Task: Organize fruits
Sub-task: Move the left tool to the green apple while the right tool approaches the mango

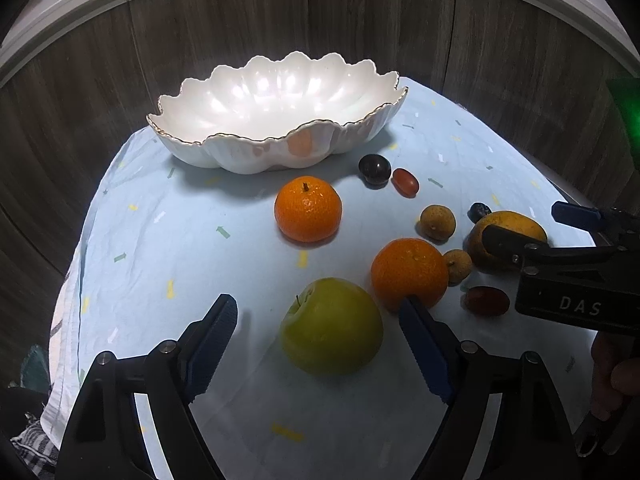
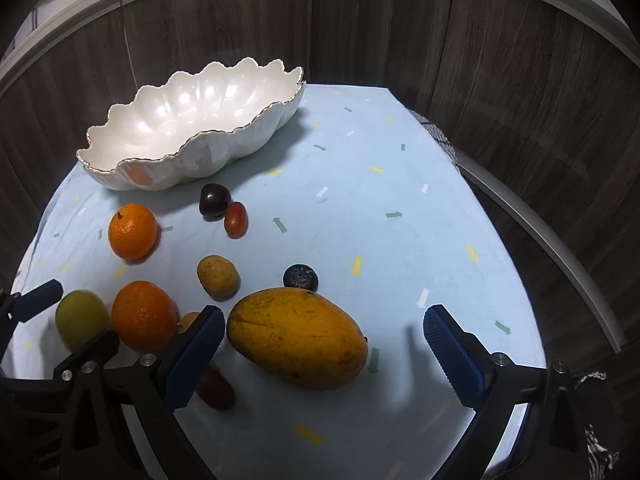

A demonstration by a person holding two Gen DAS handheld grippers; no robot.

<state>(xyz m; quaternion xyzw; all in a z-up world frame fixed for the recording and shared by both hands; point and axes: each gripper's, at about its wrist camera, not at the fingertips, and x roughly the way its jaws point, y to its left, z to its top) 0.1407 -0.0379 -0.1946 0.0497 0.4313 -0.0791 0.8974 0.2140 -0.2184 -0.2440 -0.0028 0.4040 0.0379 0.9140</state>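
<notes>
L gripper (image 1: 320, 322): jaws wide, blue ribbed pads either side of green apple (image 1: 331, 326), not touching it; nothing held. Apple smooth, waxy, stem up, on cloth.
R gripper (image 2: 322, 336): jaws wide, straddling mango (image 2: 297, 338); L pad just beside its blunt end, contact can't tell; R pad well clear. Mango oblong, yellow-orange, brown-speckled skin, lying flat.
Bowl (image 1: 224, 148): white glazed ceramic, scalloped fluted wall, gilt rim, pearly inside; at far edge of table.
Tablecloth (image 1: 180, 240): pale blue fabric, small arrow print, lightly creased.
Loose fruit btw bowl and grippers: far orange (image 1: 308, 210), pitted peel, stem nub; near orange (image 1: 409, 272) just beside apple; dark plum (image 1: 374, 169) touching red oval fruit (image 1: 405, 182); round tan fruit (image 1: 437, 222), rough skin; blueberry (image 2: 301, 277) by mango.
</notes>
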